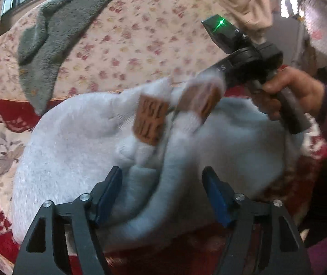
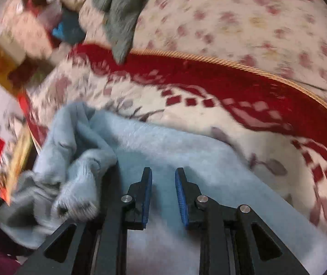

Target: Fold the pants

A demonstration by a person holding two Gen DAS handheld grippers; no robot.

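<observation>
Pale-blue pants lay on the red blanket; left gripper fingers stood apart, right gripper fingers slightly apart, neither clamping anything.

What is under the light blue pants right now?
The light blue pants lie on a red and cream patterned blanket, which shows along their edges. Beyond its corded edge is a floral cover. Whatever sits directly beneath the pants' bulk is covered.
</observation>
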